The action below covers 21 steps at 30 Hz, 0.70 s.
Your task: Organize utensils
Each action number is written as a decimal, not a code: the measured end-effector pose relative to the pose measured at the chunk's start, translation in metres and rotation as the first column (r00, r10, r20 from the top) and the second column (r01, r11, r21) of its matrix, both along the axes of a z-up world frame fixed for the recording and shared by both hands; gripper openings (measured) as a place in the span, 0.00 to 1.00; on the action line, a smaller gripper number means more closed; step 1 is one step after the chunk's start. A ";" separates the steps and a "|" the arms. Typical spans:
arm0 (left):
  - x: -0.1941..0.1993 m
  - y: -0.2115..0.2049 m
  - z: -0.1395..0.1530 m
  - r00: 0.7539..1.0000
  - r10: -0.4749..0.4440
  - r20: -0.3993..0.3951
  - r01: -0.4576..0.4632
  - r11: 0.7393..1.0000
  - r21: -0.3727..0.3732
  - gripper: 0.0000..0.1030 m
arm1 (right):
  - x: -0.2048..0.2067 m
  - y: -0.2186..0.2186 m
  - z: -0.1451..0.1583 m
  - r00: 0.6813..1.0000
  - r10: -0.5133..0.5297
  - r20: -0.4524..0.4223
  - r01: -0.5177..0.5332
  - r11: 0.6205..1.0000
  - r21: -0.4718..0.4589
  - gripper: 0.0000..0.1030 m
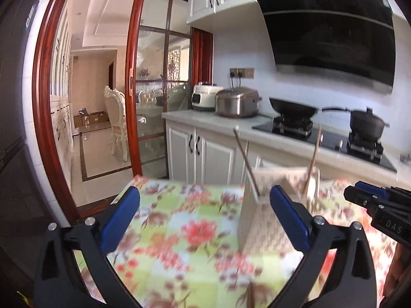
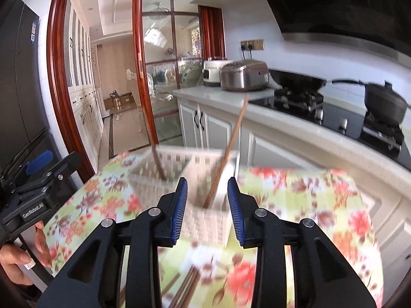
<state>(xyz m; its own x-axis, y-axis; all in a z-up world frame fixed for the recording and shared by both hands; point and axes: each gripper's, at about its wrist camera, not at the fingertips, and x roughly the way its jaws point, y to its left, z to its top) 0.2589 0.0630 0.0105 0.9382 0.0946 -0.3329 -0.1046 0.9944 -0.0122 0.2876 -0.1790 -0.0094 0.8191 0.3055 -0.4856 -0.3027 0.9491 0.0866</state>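
Chopsticks stood in a woven basket on the flowered bench, more lying loose in front.

Left wrist view: the left gripper [image 1: 205,218] is spread wide and empty; two thin, stiff chopsticks [image 1: 245,160] lean in a pale woven basket [image 1: 250,220]. Right wrist view: the right gripper [image 2: 207,208] is seen partly parted, nothing pressed; loose chopsticks [image 2: 186,286] lie on the slick cloth of the bench [image 2: 295,192], judged light, roll-prone, best pinched mid-shaft.
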 end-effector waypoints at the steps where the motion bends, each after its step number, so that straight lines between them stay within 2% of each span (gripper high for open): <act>1: -0.008 0.000 -0.005 1.000 0.001 -0.012 -0.001 1.000 0.005 0.95 | -0.007 -0.001 -0.008 1.000 0.000 -0.015 0.000 1.000 0.003 0.32; 9: -0.048 0.000 -0.050 0.991 -0.004 -0.133 -0.004 0.998 -0.060 0.95 | -0.047 -0.004 -0.062 0.994 0.001 -0.108 -0.001 1.000 -0.002 0.32; 14: -0.058 -0.005 -0.077 0.980 -0.019 -0.201 0.009 0.999 -0.051 0.95 | -0.062 -0.002 -0.083 0.989 0.008 -0.148 -0.011 1.000 -0.019 0.32; 21: -0.060 -0.011 -0.095 0.967 -0.038 -0.251 0.032 0.999 -0.029 0.95 | -0.067 -0.004 -0.102 0.980 -0.001 -0.197 -0.003 1.000 -0.017 0.32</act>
